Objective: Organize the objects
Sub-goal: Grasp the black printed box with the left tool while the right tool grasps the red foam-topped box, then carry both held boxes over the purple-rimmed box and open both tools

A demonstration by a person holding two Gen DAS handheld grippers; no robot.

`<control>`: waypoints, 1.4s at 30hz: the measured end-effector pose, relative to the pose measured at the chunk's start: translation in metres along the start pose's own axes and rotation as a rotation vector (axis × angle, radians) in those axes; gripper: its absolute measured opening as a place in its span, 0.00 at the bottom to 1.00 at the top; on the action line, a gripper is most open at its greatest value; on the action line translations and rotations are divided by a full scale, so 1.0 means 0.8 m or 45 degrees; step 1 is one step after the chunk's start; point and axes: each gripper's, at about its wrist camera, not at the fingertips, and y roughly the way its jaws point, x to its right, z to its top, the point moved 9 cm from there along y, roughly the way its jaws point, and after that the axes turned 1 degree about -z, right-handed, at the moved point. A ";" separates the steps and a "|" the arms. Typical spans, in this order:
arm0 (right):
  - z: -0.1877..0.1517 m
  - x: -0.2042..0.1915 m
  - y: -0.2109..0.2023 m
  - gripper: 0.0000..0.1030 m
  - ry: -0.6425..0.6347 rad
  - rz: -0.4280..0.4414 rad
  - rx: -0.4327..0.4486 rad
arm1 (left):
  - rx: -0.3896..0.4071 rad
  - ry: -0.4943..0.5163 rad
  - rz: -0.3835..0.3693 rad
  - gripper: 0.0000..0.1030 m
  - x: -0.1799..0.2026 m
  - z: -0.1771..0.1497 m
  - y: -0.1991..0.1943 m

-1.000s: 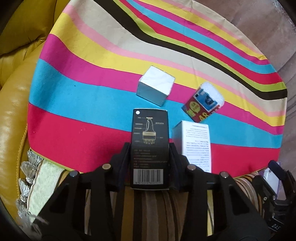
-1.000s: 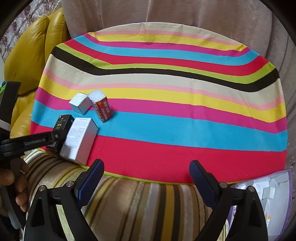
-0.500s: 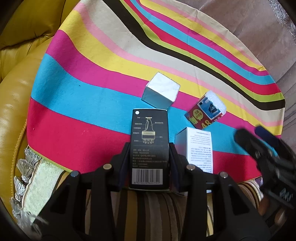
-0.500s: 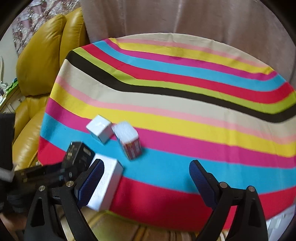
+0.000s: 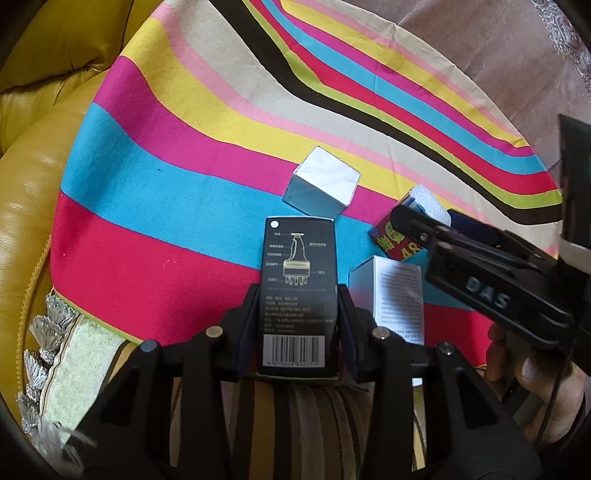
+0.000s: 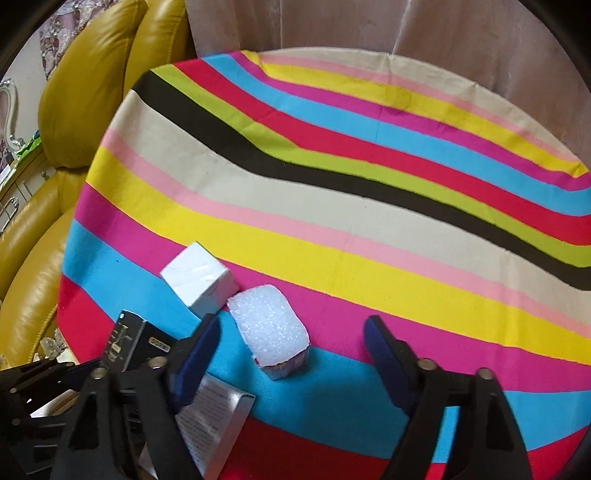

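My left gripper [image 5: 299,314] is shut on a black box [image 5: 298,280] with a barcode and holds it at the near edge of the striped table [image 5: 166,192]. The black box also shows in the right wrist view [image 6: 127,341]. A small white cube box [image 5: 322,186] [image 6: 199,278], a red box topped with white foam [image 5: 402,236] [image 6: 271,330] and a white printed box [image 5: 397,295] [image 6: 218,424] lie close together. My right gripper [image 6: 291,350] is open and empty, low over the red foam-topped box. It also shows in the left wrist view [image 5: 480,266].
A yellow leather sofa [image 6: 85,92] stands left of the table. A beige curtain [image 6: 369,26] hangs behind it. A striped cushion [image 5: 280,424] and a fringed cloth [image 5: 70,354] lie below the table's near edge. The far stripes of the cloth [image 6: 369,166] bear nothing.
My right gripper has moved forward and left over the table, coming down to the red foam-topped box. My left gripper holds the black box about where it was.
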 end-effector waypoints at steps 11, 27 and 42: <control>-0.008 0.009 -0.006 0.30 0.037 -0.012 -0.001 | 0.078 0.012 0.020 0.42 0.003 0.006 -0.012; -0.049 0.037 -0.089 0.30 0.164 -0.091 0.094 | 0.235 0.099 0.009 0.42 0.043 0.017 -0.056; -0.114 0.077 -0.156 0.30 0.301 -0.176 0.109 | 0.207 0.219 -0.089 0.42 0.119 -0.016 -0.065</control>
